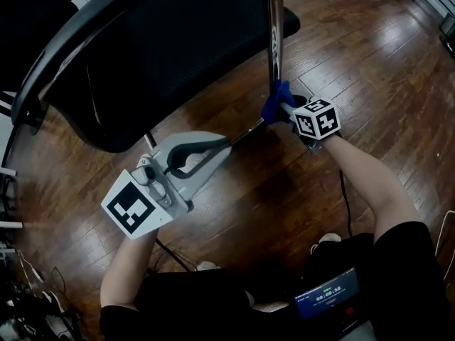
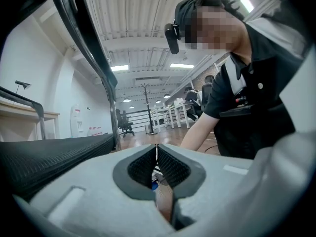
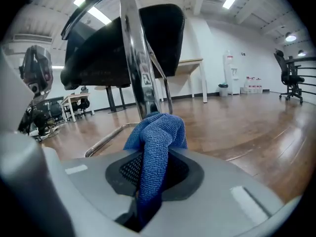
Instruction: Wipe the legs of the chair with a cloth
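cloth (image 3: pixel 155 132) covers part of chair leg (image 3: pixel 134 68), leg top cut off; right gripper (image 3: pixel 148 168) clamps cloth; left gripper (image 2: pixel 157 158) closed, empty

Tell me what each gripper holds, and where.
Right gripper pinches the blue cloth mid-length, bunched end sticking out; left gripper is shut on nothing.

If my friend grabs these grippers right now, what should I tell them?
Left gripper: jaws shut, nothing in them, near the chair's low chrome rail.
Right gripper: shut on the blue cloth, which rests against the upright chrome leg.
Done: cloth is at the leg; how much is wiped can't be told.
Left: rub along this leg, then the other legs.
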Demonstrator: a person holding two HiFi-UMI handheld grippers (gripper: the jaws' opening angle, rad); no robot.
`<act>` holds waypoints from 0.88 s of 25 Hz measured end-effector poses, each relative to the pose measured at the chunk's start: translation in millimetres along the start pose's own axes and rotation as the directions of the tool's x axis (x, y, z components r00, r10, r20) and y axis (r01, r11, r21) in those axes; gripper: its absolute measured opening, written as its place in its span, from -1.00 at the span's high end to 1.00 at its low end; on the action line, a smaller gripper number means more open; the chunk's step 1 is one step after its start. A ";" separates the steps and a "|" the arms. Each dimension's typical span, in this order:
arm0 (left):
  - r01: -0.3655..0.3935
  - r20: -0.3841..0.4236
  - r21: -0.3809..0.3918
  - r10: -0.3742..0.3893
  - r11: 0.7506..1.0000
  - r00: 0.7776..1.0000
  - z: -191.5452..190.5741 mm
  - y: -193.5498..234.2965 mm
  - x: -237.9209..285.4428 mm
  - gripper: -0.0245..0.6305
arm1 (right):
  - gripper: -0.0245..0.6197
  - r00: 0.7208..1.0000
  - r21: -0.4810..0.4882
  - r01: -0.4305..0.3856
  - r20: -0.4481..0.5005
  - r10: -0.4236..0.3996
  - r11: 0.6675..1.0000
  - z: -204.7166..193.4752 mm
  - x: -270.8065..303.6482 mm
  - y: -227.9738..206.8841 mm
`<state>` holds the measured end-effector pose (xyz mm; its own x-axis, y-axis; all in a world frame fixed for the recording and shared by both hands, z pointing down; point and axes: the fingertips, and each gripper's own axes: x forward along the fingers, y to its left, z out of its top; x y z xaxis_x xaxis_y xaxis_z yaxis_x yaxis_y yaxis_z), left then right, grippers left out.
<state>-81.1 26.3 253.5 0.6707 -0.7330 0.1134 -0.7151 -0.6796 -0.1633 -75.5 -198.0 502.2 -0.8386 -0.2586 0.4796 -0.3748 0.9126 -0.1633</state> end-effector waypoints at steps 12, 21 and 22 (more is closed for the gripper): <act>0.030 0.046 0.008 -0.030 1.000 0.998 0.9 -11.5 5.5 0.92 | 0.73 0.754 -0.179 0.025 0.649 0.099 0.984 295.5 -181.2 61.2; -0.012 0.051 -0.028 0.013 1.000 0.999 -3.2 2.3 -2.3 0.92 | 0.74 0.759 -0.227 0.040 0.640 0.118 0.973 232.4 -143.9 45.4; -0.007 0.046 -0.031 0.009 1.000 0.999 -5.0 1.7 -0.5 0.92 | 0.74 0.795 -0.217 0.026 0.597 0.111 0.976 208.8 -128.2 37.5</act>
<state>-83.6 25.4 258.0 0.6729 -0.7367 0.0669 -0.7256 -0.6749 -0.1340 -64.7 -196.8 254.6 -0.9440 -0.2932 -0.1515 -0.3022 0.9524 0.0399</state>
